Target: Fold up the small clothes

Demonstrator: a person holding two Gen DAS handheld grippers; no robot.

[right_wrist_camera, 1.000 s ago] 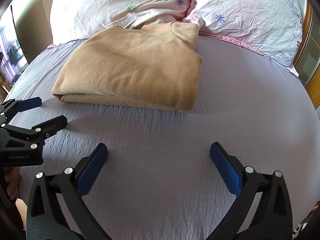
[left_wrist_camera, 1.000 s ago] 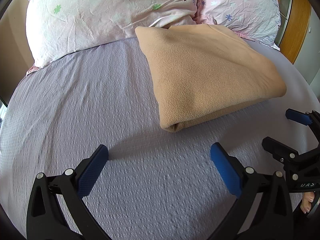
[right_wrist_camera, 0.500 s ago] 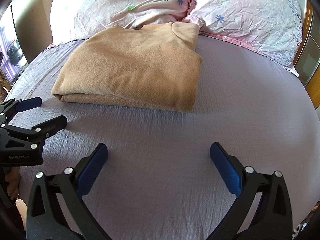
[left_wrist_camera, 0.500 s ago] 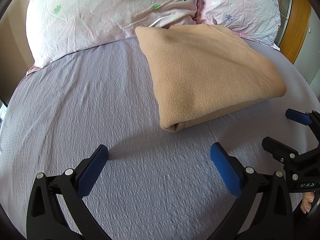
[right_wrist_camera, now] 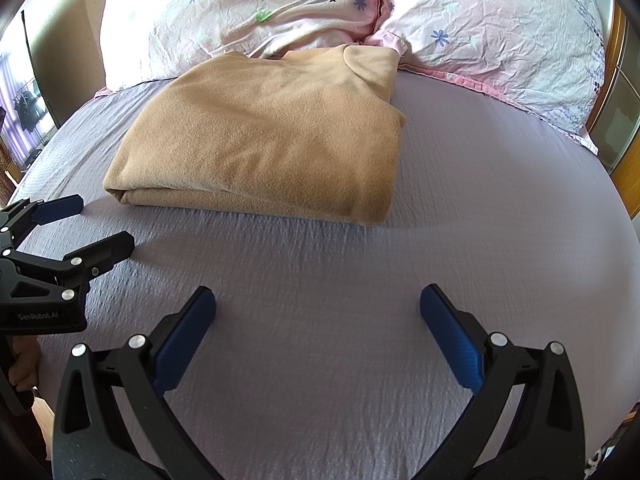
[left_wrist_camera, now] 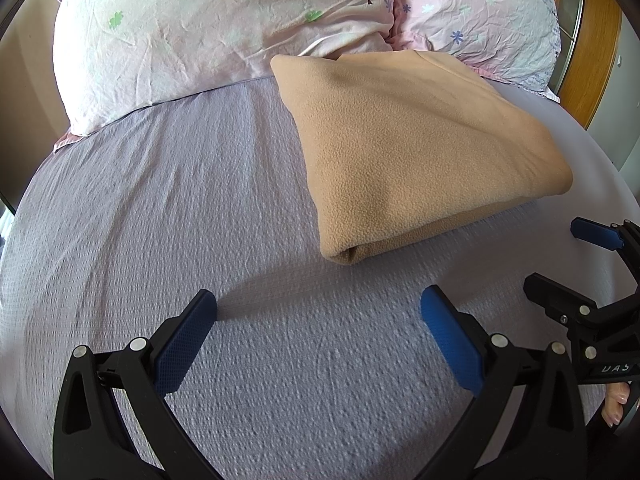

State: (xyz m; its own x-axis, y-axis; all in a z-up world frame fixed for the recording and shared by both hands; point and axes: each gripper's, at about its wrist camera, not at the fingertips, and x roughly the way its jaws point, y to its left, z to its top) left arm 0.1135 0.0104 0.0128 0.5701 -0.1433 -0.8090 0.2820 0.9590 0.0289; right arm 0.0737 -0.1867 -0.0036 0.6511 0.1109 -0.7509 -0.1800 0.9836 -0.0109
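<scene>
The bed, covered in a textured lavender sheet, fills both views and carries everything else. Two pale pink pillows with flower and tree prints lie side by side at its head, the left pillow and the right pillow touching each other along their inner edges. The tan fleece garment lies folded into a thick rectangle on the sheet, its far edge touching the pillows where they meet, its rounded fold edge facing the claws. The left claw hovers over bare sheet just in front of the garment's near corner, its blue-padded fingers spread wide apart with nothing between them. The right claw hangs likewise over bare sheet, short of the garment's long edge, fingers wide apart and holding nothing. Each claw shows at the edge of the other's view, near but not touching the fleece.
</scene>
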